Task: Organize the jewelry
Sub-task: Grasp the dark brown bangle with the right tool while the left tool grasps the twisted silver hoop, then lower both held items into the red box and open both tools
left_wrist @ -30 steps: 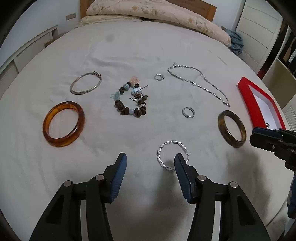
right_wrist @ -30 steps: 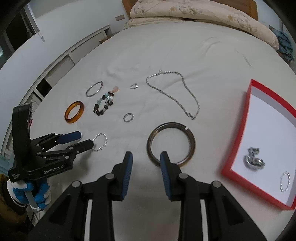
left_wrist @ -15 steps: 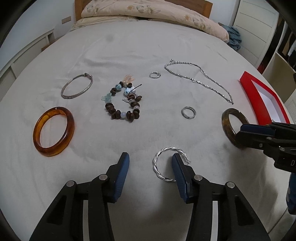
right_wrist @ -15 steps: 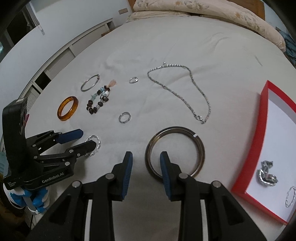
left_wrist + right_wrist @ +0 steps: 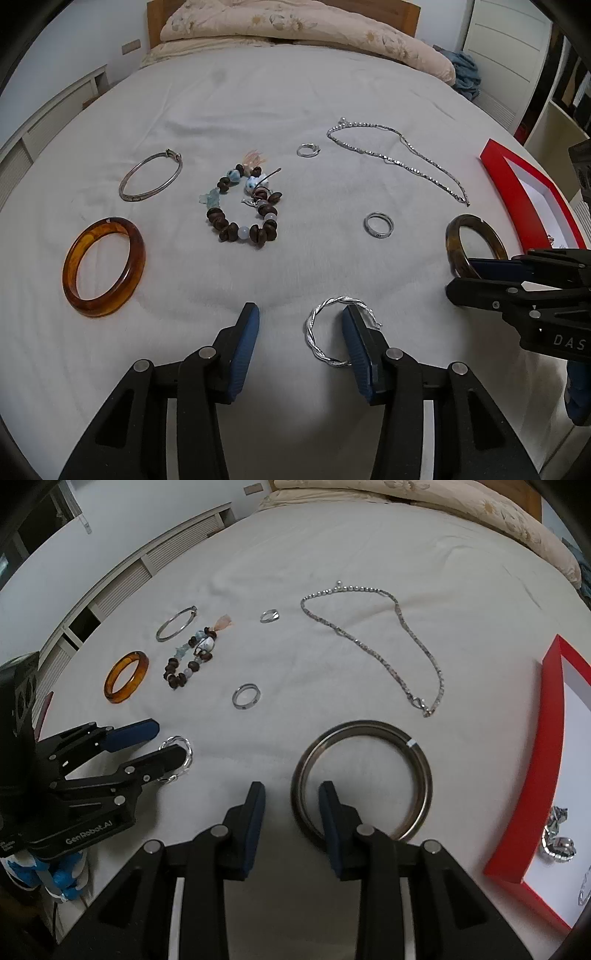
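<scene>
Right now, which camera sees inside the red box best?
The right wrist view. There the red box lies open toward the camera, showing its white floor with a crumpled silver piece on it. The left wrist view catches only the box's red rim at the right edge, with little of the inside.

Counting outward from the beaded bracelet [image 5: 243,206] on the bed [image 5: 258,96]: two solid bangles, an amber bangle [image 5: 103,266] to its left and a dark bangle [image 5: 474,245] far to its right, plus one thin silver bangle [image 5: 150,180] up-left and one twisted silver bracelet [image 5: 332,332] below-right. Two small silver rings lie to its right, the far ring [image 5: 308,150] and the near ring [image 5: 378,224], beside one chain necklace [image 5: 399,160]. One red box [image 5: 550,768] sits farthest right, with one crumpled silver piece [image 5: 557,840] clearly inside.
</scene>
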A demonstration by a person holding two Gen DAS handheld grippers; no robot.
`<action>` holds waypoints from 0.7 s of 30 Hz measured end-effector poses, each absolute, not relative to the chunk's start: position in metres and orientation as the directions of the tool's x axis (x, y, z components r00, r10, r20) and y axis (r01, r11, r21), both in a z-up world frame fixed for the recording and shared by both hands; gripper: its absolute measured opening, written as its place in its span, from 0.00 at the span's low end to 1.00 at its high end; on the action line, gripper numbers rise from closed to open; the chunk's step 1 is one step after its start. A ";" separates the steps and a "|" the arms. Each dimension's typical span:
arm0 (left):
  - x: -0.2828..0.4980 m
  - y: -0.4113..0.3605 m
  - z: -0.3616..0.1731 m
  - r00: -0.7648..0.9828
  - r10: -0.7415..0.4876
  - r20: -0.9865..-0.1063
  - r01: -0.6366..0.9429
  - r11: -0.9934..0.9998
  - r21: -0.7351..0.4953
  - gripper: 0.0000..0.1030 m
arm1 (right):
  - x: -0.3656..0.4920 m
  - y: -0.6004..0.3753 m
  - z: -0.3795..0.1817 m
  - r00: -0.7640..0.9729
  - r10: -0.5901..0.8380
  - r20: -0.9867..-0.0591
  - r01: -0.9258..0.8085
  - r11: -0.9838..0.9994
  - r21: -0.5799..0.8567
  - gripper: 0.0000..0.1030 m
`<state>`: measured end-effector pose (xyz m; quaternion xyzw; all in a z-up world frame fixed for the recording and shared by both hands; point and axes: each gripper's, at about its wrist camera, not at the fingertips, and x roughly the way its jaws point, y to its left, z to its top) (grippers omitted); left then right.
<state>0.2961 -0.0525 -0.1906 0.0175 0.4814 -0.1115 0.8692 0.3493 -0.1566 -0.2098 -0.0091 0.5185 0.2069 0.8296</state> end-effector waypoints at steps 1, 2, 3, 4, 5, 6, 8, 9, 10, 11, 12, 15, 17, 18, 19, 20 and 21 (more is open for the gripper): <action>0.296 -0.053 -0.191 0.513 -0.177 -0.840 0.212 0.974 -0.076 0.44 | 0.350 -0.157 -0.211 0.376 0.336 -0.863 -0.352 0.914 0.202 0.28; 0.296 -0.052 -0.191 0.515 -0.178 -0.839 0.213 0.974 -0.075 0.44 | 0.350 -0.157 -0.211 0.377 0.339 -0.862 -0.352 0.913 0.205 0.28; 0.296 -0.053 -0.191 0.516 -0.178 -0.838 0.213 0.974 -0.076 0.44 | 0.350 -0.158 -0.211 0.376 0.342 -0.861 -0.351 0.913 0.209 0.28; 0.296 -0.052 -0.192 0.517 -0.180 -0.837 0.214 0.974 -0.077 0.43 | 0.351 -0.159 -0.212 0.375 0.345 -0.860 -0.350 0.912 0.213 0.28; 0.296 -0.052 -0.192 0.518 -0.181 -0.836 0.214 0.974 -0.078 0.43 | 0.351 -0.160 -0.212 0.375 0.347 -0.859 -0.349 0.912 0.216 0.28; 0.297 -0.052 -0.192 0.519 -0.182 -0.835 0.215 0.973 -0.079 0.42 | 0.352 -0.160 -0.213 0.375 0.350 -0.859 -0.349 0.911 0.219 0.28; 0.297 -0.051 -0.193 0.521 -0.189 -0.832 0.224 0.971 -0.081 0.36 | 0.352 -0.161 -0.214 0.374 0.357 -0.856 -0.345 0.910 0.229 0.27; 0.297 -0.051 -0.192 0.521 -0.191 -0.832 0.225 0.971 -0.082 0.33 | 0.353 -0.161 -0.215 0.374 0.358 -0.855 -0.343 0.910 0.232 0.25; 0.297 -0.050 -0.192 0.520 -0.194 -0.832 0.226 0.970 -0.086 0.23 | 0.353 -0.162 -0.215 0.378 0.354 -0.855 -0.341 0.912 0.227 0.19; 0.298 -0.048 -0.191 0.515 -0.202 -0.833 0.226 0.969 -0.095 0.11 | 0.353 -0.162 -0.214 0.383 0.349 -0.856 -0.338 0.915 0.222 0.15; 0.299 -0.047 -0.191 0.511 -0.208 -0.834 0.227 0.968 -0.102 0.05 | 0.354 -0.164 -0.214 0.386 0.348 -0.854 -0.332 0.916 0.223 0.09; 0.298 -0.045 -0.188 0.504 -0.213 -0.837 0.226 0.968 -0.110 0.05 | 0.351 -0.166 -0.211 0.400 0.350 -0.847 -0.321 0.919 0.229 0.08; 0.293 -0.044 -0.185 0.508 -0.206 -0.836 0.218 0.970 -0.107 0.05 | 0.345 -0.165 -0.207 0.412 0.352 -0.840 -0.323 0.919 0.227 0.08; 0.291 -0.043 -0.183 0.511 -0.202 -0.836 0.211 0.972 -0.106 0.05 | 0.341 -0.164 -0.203 0.419 0.360 -0.834 -0.322 0.917 0.234 0.08; 0.290 -0.043 -0.181 0.512 -0.200 -0.835 0.207 0.973 -0.106 0.05 | 0.337 -0.165 -0.199 0.428 0.369 -0.825 -0.320 0.916 0.244 0.08; 0.288 -0.042 -0.178 0.515 -0.197 -0.834 0.201 0.974 -0.106 0.05 | 0.334 -0.165 -0.195 0.436 0.378 -0.817 -0.318 0.914 0.253 0.08; 0.286 -0.042 -0.175 0.518 -0.195 -0.833 0.198 0.975 -0.105 0.05 | 0.330 -0.166 -0.189 0.448 0.389 -0.805 -0.316 0.911 0.265 0.08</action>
